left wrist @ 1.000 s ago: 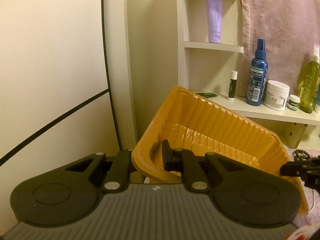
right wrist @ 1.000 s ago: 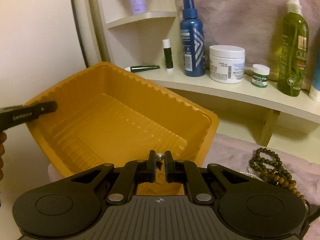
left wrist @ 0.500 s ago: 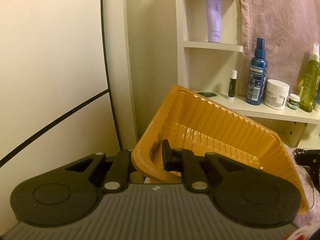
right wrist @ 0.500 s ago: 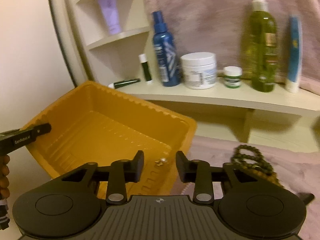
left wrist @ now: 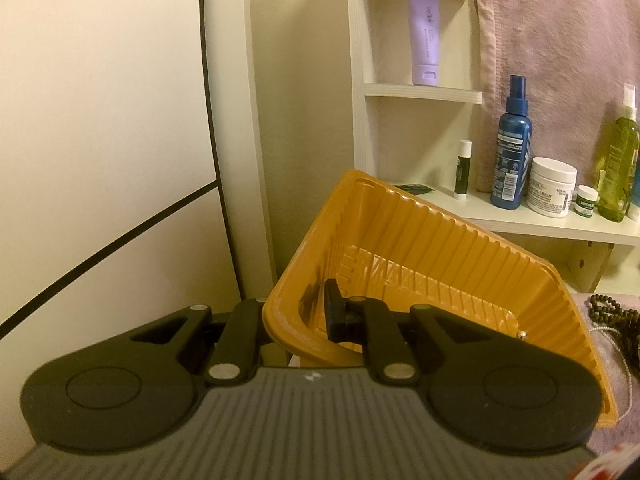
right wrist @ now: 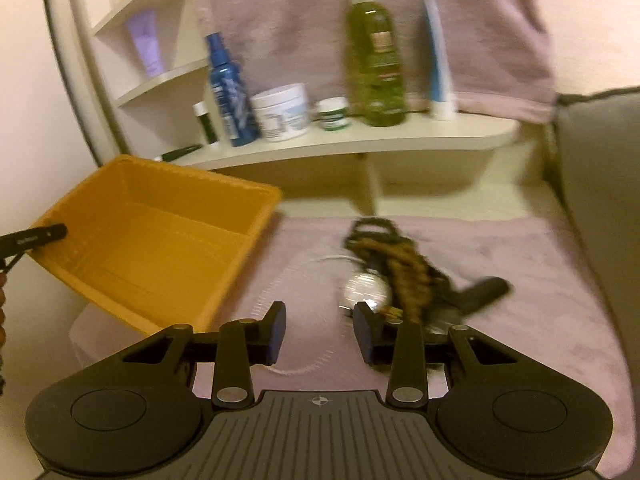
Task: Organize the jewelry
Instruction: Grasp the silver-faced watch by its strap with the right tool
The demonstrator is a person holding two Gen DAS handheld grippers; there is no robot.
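My left gripper is shut on the near-left rim of an orange plastic tray and holds it tilted. A small silver earring lies inside the tray near its right wall. In the right wrist view the tray is at the left, with the left gripper's finger on its rim. My right gripper is open and empty over the pink cloth. Ahead of it lie a round silver piece, a thin chain loop and a pile of dark and brown bead bracelets.
A white shelf behind holds a blue spray bottle, a white jar, a small green-lidded jar, a green bottle and a blue tube. A grey cushion is at the right.
My right gripper opened and let the earring drop into the tray, then swung right and back toward the jewelry pile on the cloth. The left gripper and tray stayed still.
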